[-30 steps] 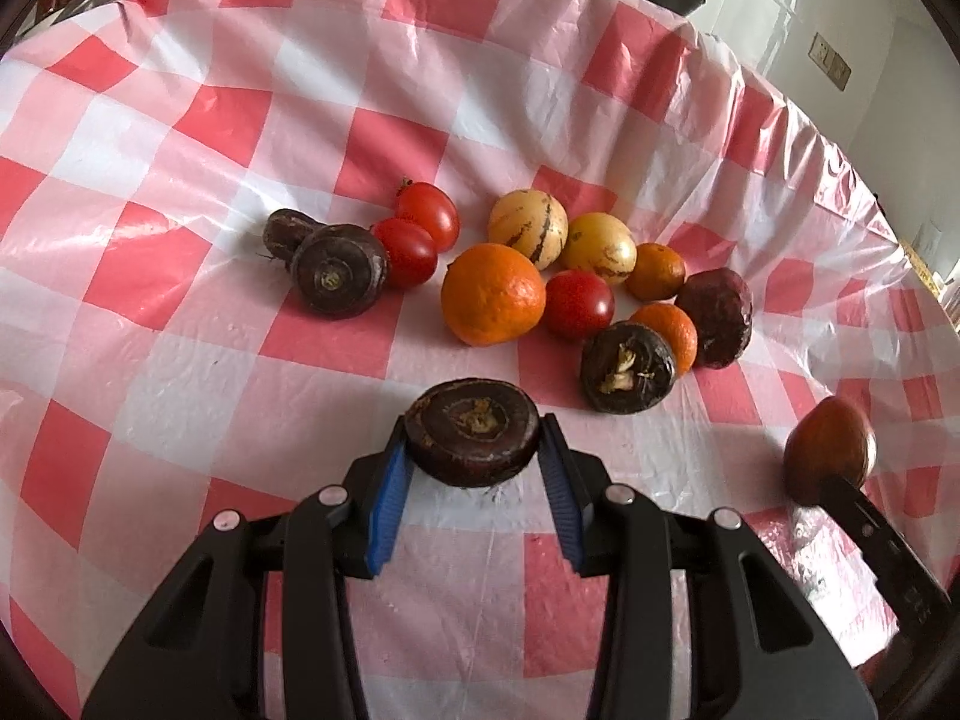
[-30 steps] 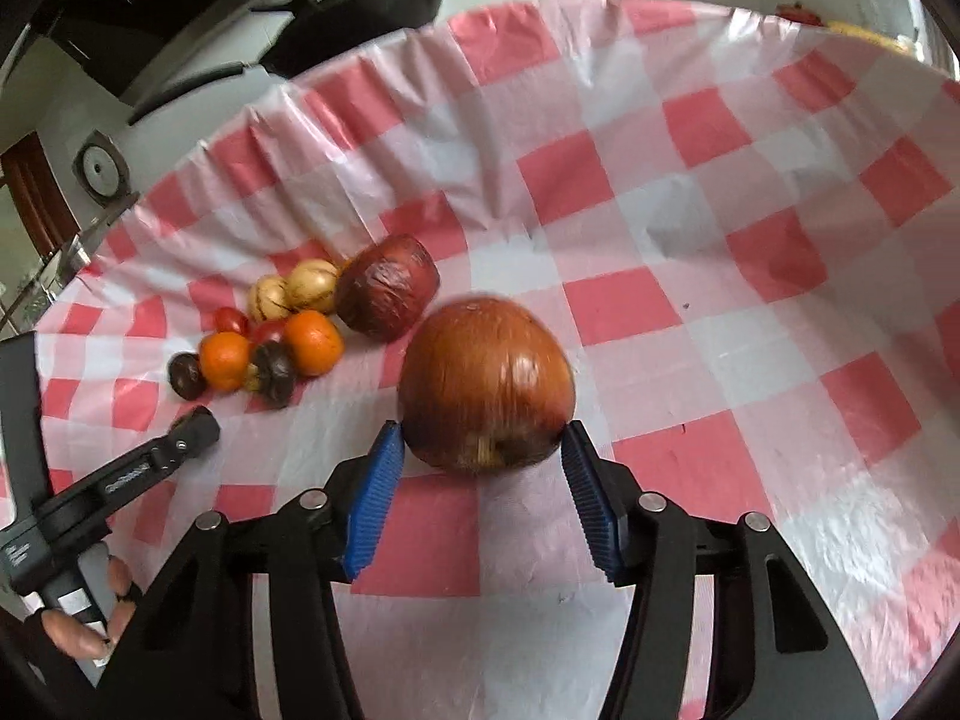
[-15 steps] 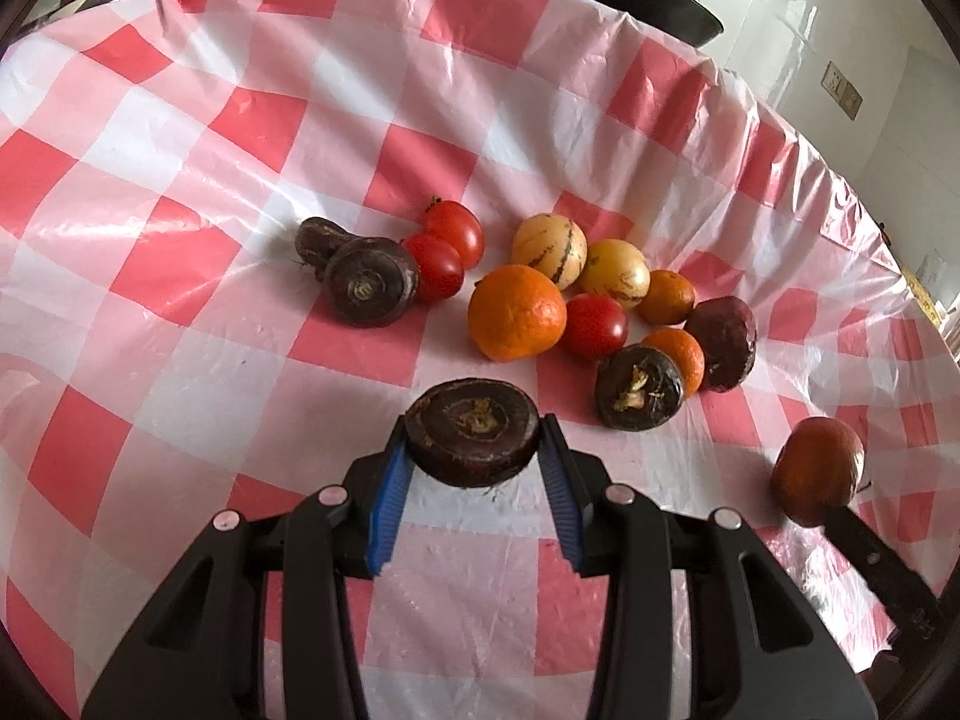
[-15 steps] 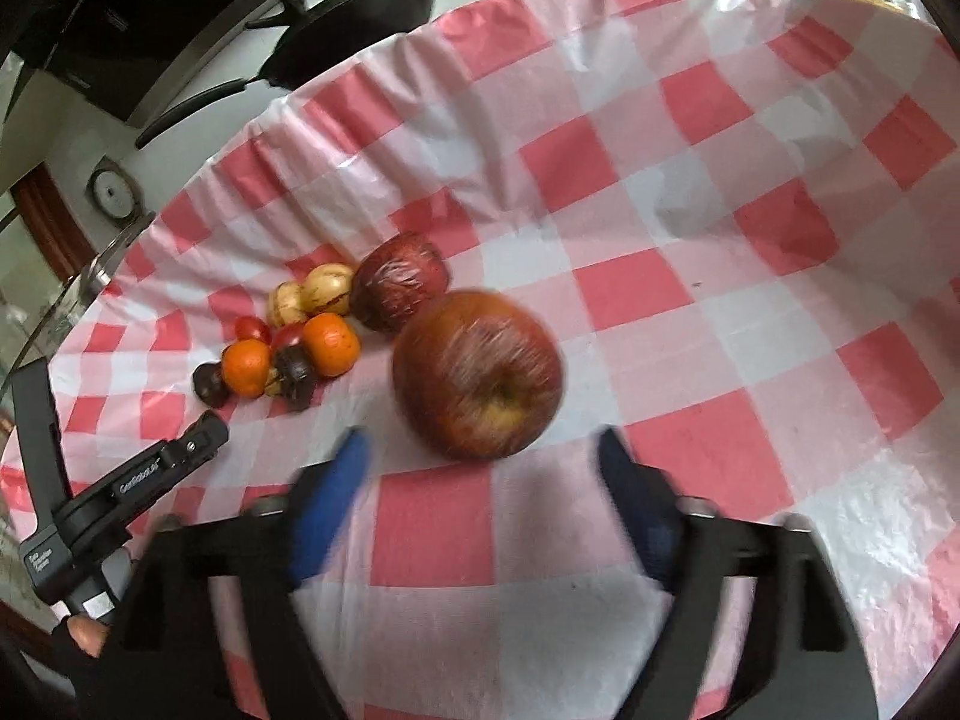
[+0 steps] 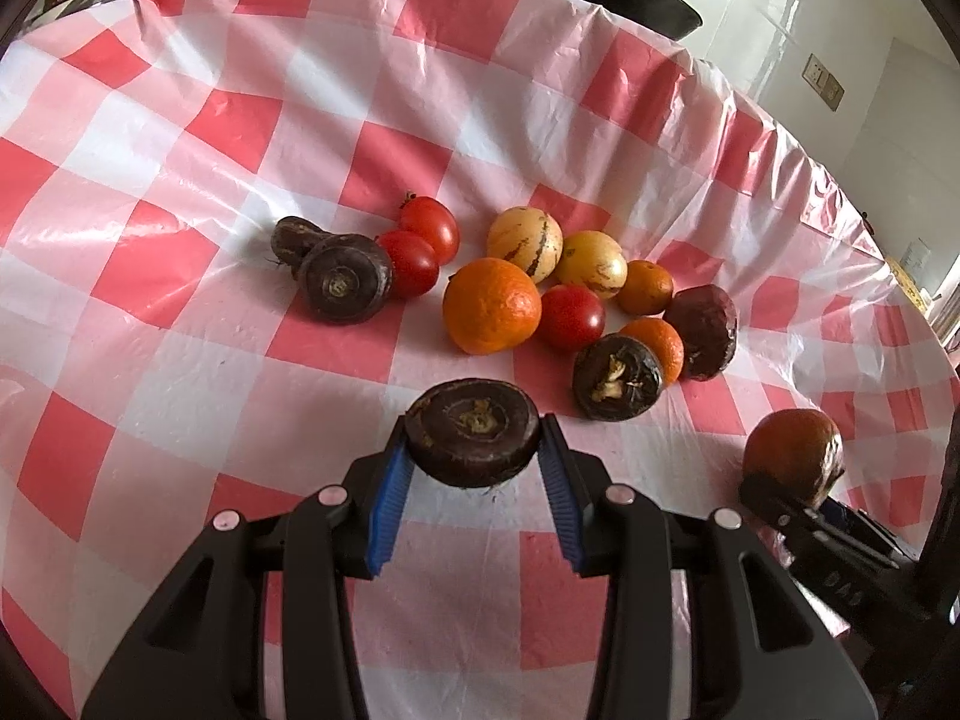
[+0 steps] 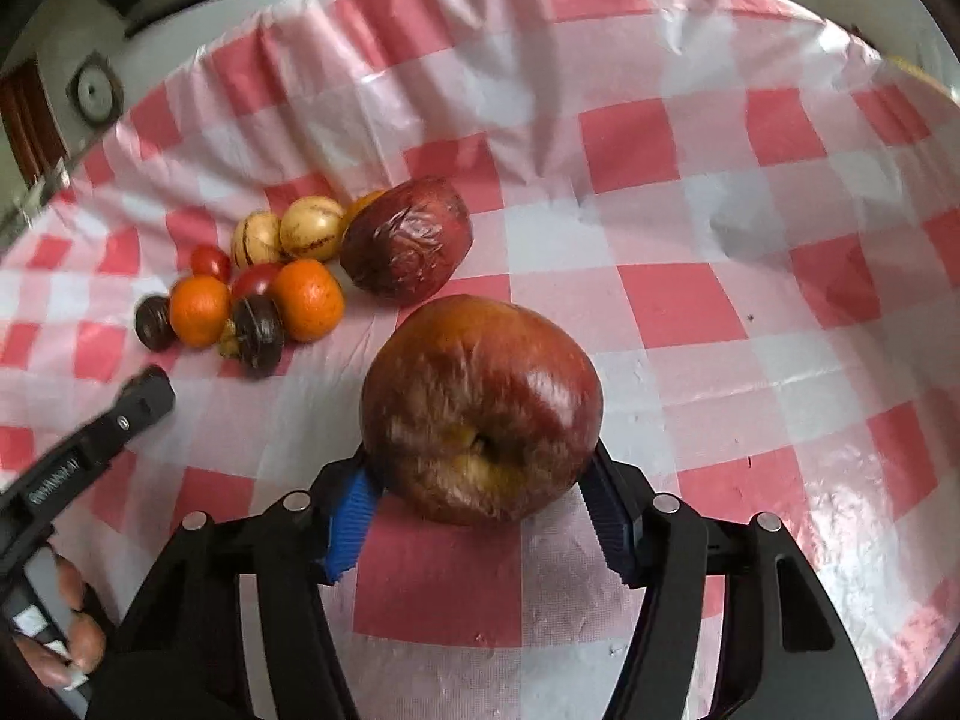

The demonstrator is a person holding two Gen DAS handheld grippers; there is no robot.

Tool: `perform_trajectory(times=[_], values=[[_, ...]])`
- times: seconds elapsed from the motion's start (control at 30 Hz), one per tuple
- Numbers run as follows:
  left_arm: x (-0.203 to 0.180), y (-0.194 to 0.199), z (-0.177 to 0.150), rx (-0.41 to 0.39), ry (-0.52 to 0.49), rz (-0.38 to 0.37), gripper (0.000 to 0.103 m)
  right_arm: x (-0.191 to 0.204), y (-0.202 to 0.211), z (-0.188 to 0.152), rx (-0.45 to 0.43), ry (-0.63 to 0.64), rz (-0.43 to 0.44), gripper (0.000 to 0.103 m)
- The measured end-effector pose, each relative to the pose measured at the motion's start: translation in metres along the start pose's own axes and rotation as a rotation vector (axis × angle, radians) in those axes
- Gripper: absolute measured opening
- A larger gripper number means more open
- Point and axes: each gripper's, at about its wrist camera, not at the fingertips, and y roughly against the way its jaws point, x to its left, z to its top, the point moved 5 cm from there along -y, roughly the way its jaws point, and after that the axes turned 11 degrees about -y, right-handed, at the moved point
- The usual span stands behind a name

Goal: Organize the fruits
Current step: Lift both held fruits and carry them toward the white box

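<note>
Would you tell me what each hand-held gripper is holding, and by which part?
The left hand-held gripper clamps a dark water chestnut by its sides. The right hand-held gripper, jaws just closing, flanks the red apple at its sides.

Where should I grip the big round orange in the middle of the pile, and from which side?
Grip the big round orange across its widest middle, coming from the near side over bare red-and-white checked tablecloth. Set the fingers left and right: its left flank is free, but a red tomato crowds its right, so that finger has little room.
</note>
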Motion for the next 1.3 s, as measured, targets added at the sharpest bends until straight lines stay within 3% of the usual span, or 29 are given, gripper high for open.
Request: perform_trajectory(times=[0.3, 0.5, 0.6, 0.67, 0.9, 1.0, 1.3], values=[[0.005, 0.009, 0.002, -0.051, 0.026, 0.008, 0.042, -0.018, 0.002, 0.003, -0.001, -0.126, 0.154, 0.060], [0.013, 0.028, -0.004, -0.081, 0.069, 0.051, 0.042, -0.017, -0.001, 0.005, 0.008, -0.132, 0.186, 0.060], [0.017, 0.059, -0.016, -0.102, 0.111, 0.076, 0.042, -0.017, 0.002, 0.005, -0.002, -0.134, 0.201, 0.060], [0.016, 0.090, -0.032, -0.126, 0.101, 0.130, 0.042, -0.017, 0.002, 0.004, 0.003, -0.127, 0.209, 0.060], [0.036, 0.185, -0.107, -0.149, 0.130, 0.201, 0.042, -0.008, 0.013, -0.006, 0.043, -0.105, 0.275, 0.060], [0.049, 0.217, -0.140, -0.142, 0.121, 0.243, 0.042, 0.002, 0.035, -0.027, 0.060, -0.116, 0.306, 0.060], [0.077, 0.264, -0.223, -0.087, 0.168, 0.320, 0.042, 0.080, 0.125, -0.120, 0.075, 0.128, 0.445, 0.060]])
